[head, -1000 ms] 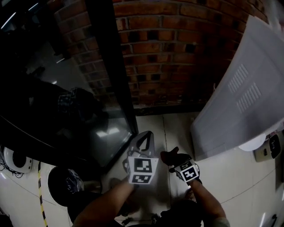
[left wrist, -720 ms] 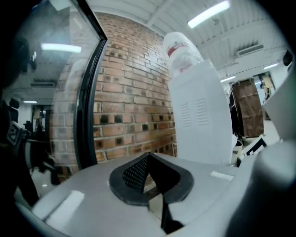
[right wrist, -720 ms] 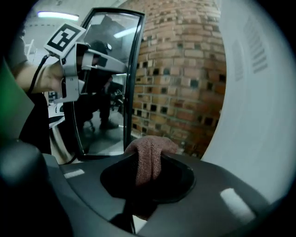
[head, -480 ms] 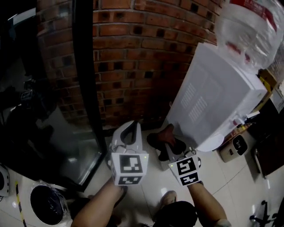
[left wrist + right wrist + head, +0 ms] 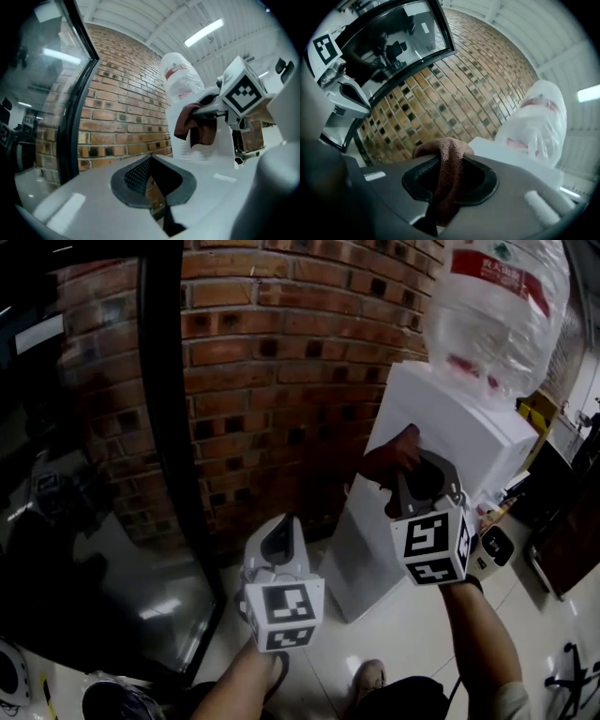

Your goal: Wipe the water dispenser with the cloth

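The right tool point(image 5: 420, 472) is clenched on the brown cloth point(image 5: 390, 461). One fold is pinched between its jaws and the rest hangs loose, probably so that a free flap can drag across a surface. It is held level at the upper right of the head view, with the cloth at the top corner of the white water dispenser point(image 5: 441, 423), under the upturned bottle point(image 5: 497, 315). I cannot tell whether the cloth touches the dispenser. The left tool point(image 5: 279, 540), lower centre, is closed on nothing. It sits off to the side by the brick wall point(image 5: 281, 371), likely to leave the wiping hand room.
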A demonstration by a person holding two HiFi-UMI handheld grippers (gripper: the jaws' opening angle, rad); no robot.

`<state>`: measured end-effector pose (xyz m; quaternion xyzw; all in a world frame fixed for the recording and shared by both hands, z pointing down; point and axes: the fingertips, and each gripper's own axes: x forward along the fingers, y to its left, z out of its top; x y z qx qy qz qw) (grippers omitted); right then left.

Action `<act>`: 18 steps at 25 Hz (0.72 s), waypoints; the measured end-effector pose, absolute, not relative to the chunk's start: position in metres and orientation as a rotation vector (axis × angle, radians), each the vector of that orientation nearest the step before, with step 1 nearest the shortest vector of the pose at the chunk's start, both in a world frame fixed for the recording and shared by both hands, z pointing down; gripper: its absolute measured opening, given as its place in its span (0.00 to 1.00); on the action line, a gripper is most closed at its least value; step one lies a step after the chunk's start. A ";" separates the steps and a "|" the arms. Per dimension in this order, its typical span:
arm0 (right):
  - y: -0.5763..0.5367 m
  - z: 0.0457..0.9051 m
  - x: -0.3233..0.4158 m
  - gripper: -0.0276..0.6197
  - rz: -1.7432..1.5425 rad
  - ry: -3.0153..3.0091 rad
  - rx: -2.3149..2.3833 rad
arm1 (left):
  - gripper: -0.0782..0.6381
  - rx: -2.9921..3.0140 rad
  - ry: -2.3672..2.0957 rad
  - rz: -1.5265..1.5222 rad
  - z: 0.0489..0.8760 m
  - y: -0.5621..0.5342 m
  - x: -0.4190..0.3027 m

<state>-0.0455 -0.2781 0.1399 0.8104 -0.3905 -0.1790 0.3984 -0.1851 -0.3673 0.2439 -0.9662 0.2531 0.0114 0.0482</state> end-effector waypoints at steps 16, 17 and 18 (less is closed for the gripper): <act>-0.342 0.028 0.035 0.18 -0.548 -0.414 1.736 | 0.11 -2.982 0.805 -0.041 0.259 -0.388 -0.201; -0.343 0.032 0.041 0.18 -0.532 -0.393 1.712 | 0.11 -2.981 0.807 -0.044 0.260 -0.388 -0.202; -0.345 0.036 0.047 0.18 -0.517 -0.377 1.689 | 0.11 -2.980 0.809 -0.048 0.261 -0.388 -0.202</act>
